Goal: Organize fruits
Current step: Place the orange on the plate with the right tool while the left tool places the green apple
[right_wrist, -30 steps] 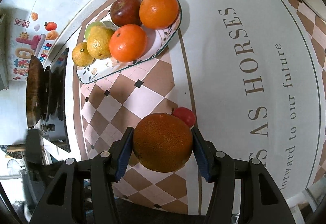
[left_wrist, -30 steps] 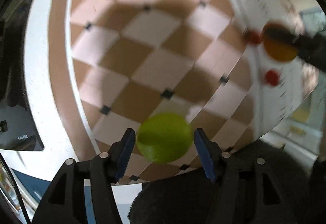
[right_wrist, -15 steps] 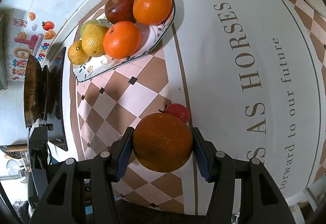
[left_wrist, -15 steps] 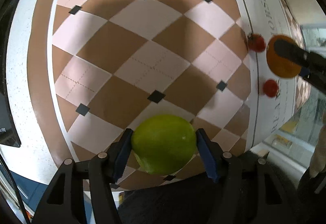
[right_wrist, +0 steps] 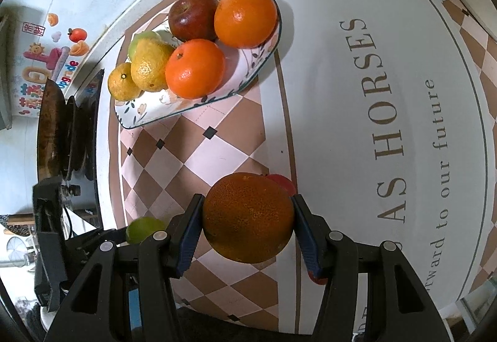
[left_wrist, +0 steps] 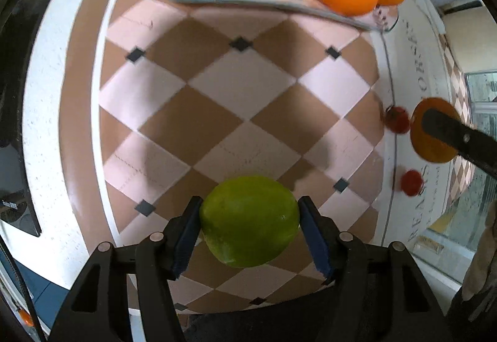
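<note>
On the white part of the table mat [right_wrist: 357, 130], "AS HORSES" was printed in large brown capitals, and beside it, in smaller letters, "ward to our future", its first letters cut off.

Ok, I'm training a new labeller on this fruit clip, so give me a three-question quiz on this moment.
1. True or false: the left gripper is shut on a green fruit.
2. What does the right gripper hold? A) red apple B) dark orange C) tomato
3. How many fruits show on the plate in the right wrist view?

Key: 1 true. 2 B, the dark orange. 3 six: two bright oranges, a red apple, two yellowish citrus, one green fruit partly hidden.
</note>
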Available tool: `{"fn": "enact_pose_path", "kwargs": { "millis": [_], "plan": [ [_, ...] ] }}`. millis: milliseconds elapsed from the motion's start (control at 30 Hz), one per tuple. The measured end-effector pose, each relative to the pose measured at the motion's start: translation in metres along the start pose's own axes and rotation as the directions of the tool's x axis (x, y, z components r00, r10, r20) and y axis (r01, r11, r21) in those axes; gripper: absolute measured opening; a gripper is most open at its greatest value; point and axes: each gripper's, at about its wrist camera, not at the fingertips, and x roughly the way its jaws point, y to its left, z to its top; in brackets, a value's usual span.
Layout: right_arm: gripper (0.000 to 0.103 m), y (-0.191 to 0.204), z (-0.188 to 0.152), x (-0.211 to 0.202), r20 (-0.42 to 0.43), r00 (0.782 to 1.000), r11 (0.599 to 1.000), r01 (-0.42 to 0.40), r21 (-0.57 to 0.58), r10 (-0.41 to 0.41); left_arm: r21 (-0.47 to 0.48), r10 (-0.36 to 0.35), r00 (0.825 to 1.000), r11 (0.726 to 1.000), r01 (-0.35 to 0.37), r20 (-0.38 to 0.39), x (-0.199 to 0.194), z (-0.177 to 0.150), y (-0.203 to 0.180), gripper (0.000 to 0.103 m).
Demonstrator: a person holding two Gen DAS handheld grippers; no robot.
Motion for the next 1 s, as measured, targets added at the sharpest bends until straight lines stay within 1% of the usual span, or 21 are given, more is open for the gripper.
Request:
{"fn": "enact_pose_path", "kwargs": {
  "millis": [133, 233, 300, 367, 400, 467, 567, 633, 700, 733, 833, 967, 1000],
  "plan": [
    [0.058, 0.003, 0.009, -0.009, 0.013, 1.0, 1.0, -0.016, -0.003, 0.016, -0.013, -0.04, 0.998, 0.999, 0.041, 0.053, -0.028, 0.011, -0.001, 0.059],
    [0.058, 0.008, 0.028, -0.02, 0.033, 0.998, 0.999, -0.049, 0.001, 0.049, -0.023, -0.078, 0.99, 0.996, 0.082, 0.121, -0.059, 0.029, -0.003, 0.059],
    [0.058, 0.016, 0.048, -0.029, 0.062, 0.996, 0.998, -0.063, -0.007, 0.063, -0.034, -0.095, 0.982, 0.994, 0.102, 0.162, -0.079, 0.045, 0.001, 0.059],
    [0.058, 0.025, 0.072, -0.039, 0.097, 0.993, 0.997, -0.069, -0.022, 0.071, -0.043, -0.095, 0.974, 0.993, 0.106, 0.206, -0.096, 0.065, 0.003, 0.059],
    [0.058, 0.029, 0.086, -0.044, 0.118, 0.99, 0.997, -0.068, -0.03, 0.071, -0.05, -0.093, 0.971, 0.993, 0.106, 0.222, -0.099, 0.07, 0.003, 0.059],
    [0.058, 0.038, 0.11, -0.049, 0.146, 0.987, 0.998, -0.054, -0.043, 0.06, -0.067, -0.082, 0.963, 0.993, 0.102, 0.256, -0.11, 0.089, 0.007, 0.059],
    [0.058, 0.047, 0.145, -0.049, 0.166, 0.985, 0.998, -0.029, -0.053, 0.037, -0.091, -0.054, 0.957, 0.992, 0.083, 0.286, -0.121, 0.122, 0.013, 0.059],
    [0.058, 0.049, 0.169, -0.044, 0.164, 0.986, 0.998, -0.004, -0.057, 0.013, -0.109, -0.032, 0.955, 0.992, 0.067, 0.294, -0.122, 0.144, 0.02, 0.059],
    [0.058, 0.051, 0.187, -0.033, 0.147, 0.989, 0.998, 0.023, -0.059, -0.014, -0.123, -0.01, 0.957, 0.991, 0.048, 0.29, -0.121, 0.166, 0.027, 0.059],
    [0.058, 0.05, 0.194, -0.027, 0.137, 0.99, 0.998, 0.031, -0.058, -0.023, -0.126, -0.001, 0.958, 0.991, 0.038, 0.287, -0.117, 0.172, 0.028, 0.059],
    [0.058, 0.047, 0.215, -0.003, 0.088, 0.994, 0.995, 0.073, -0.063, -0.068, -0.144, 0.024, 0.966, 0.989, 0.014, 0.258, -0.104, 0.199, 0.035, 0.059],
    [0.058, 0.038, 0.218, 0.021, 0.045, 0.992, 0.99, 0.118, -0.074, -0.115, -0.177, 0.025, 0.982, 0.984, 0.009, 0.189, -0.077, 0.22, 0.046, 0.06],
    [0.058, 0.037, 0.218, 0.025, 0.037, 0.992, 0.99, 0.121, -0.078, -0.118, -0.18, 0.026, 0.981, 0.984, 0.009, 0.191, -0.075, 0.222, 0.047, 0.06]
  ]
}}
